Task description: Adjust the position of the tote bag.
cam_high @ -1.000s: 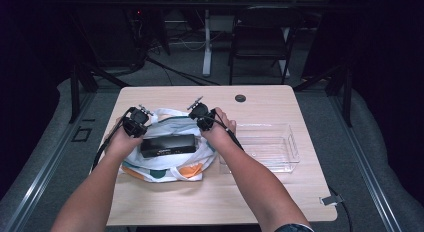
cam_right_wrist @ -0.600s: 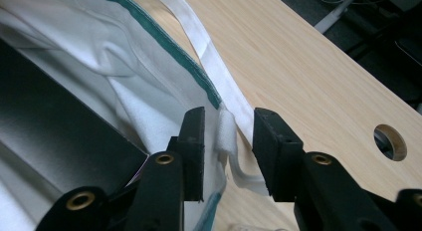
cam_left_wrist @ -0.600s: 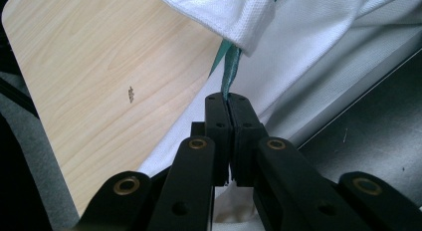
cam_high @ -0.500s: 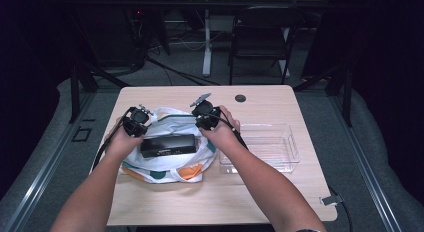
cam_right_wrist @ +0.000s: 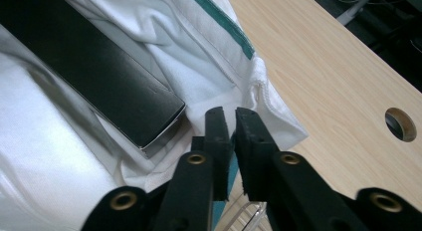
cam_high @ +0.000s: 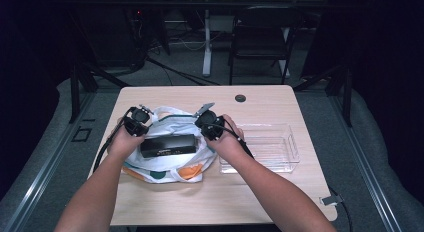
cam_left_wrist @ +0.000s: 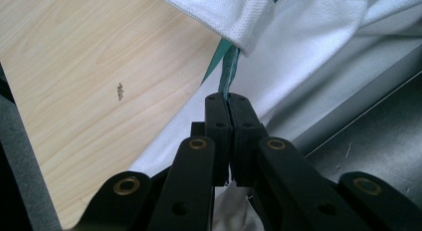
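A white cloth bag [cam_high: 172, 123] with green trim lies on the table's left half, and a long black box [cam_high: 167, 145] rests in its open mouth. My left gripper [cam_high: 137, 121] sits at the bag's left rim, shut on the green strap [cam_left_wrist: 229, 74]. My right gripper [cam_high: 207, 121] is at the right rim beside the box's end [cam_right_wrist: 89, 76]. Its jaws have just been closing and stand almost together, with a bit of green strap [cam_right_wrist: 228, 177] between them low down. The bag's green-edged hem [cam_right_wrist: 221, 22] runs just beyond the tips.
A clear plastic tray [cam_high: 295, 152] stands on the table to the right of the bag, close to my right wrist. A round cable hole [cam_high: 240, 98] is near the far edge. A dark chair [cam_high: 260, 37] and desk legs stand beyond the table.
My right gripper has shifted a little to the right with the bag's rim. The left hand and the black box have stayed where they were.
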A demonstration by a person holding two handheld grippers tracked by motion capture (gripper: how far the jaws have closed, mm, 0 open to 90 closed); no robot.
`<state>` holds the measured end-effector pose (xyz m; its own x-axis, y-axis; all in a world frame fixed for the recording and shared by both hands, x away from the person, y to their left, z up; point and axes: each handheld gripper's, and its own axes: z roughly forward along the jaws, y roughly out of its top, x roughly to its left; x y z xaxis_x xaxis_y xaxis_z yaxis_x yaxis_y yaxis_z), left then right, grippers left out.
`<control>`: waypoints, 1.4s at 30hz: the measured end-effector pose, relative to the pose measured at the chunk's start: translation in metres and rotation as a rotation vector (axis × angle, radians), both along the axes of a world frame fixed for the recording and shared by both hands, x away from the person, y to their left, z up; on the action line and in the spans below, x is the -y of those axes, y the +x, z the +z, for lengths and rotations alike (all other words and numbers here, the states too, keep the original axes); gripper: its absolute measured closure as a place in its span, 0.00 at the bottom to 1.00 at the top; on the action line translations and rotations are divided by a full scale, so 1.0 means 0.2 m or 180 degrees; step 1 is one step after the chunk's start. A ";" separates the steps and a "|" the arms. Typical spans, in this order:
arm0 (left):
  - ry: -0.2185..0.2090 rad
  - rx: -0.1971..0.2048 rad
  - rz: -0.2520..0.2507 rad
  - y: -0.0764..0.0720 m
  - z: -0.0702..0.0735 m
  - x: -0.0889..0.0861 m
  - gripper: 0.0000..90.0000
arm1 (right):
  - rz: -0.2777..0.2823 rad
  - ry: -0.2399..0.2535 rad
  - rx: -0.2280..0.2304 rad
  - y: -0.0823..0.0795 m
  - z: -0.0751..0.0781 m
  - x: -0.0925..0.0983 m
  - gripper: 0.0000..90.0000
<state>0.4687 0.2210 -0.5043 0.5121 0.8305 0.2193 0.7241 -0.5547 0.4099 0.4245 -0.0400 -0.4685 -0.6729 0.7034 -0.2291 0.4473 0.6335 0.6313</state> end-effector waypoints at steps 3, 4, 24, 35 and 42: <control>-0.0081 -0.0031 0.0036 0.01 0.00 -0.01 0.99 | -0.0017 -0.0037 -0.0004 0.01 -0.01 0.00 0.99; -0.0095 -0.0036 0.0049 0.01 0.00 -0.01 0.99 | -0.0022 -0.0057 -0.0017 0.02 -0.02 0.00 0.99; -0.0261 -0.0167 0.0173 0.08 -0.04 -0.02 0.99 | -0.0109 -0.0050 -0.0028 0.04 -0.06 -0.01 0.99; -0.0435 -0.0056 0.0059 0.04 0.05 -0.07 0.70 | -0.0071 0.0130 -0.0015 0.02 -0.03 0.03 0.85; -0.0435 0.0186 -0.0103 -0.03 0.12 -0.09 0.59 | -0.0017 0.0311 0.0013 -0.02 0.01 0.05 0.74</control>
<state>0.4635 0.2388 -0.4803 0.5287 0.8379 0.1355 0.6795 -0.5135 0.5240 0.4211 -0.0494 -0.4663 -0.6682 0.7262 -0.1621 0.4478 0.5664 0.6919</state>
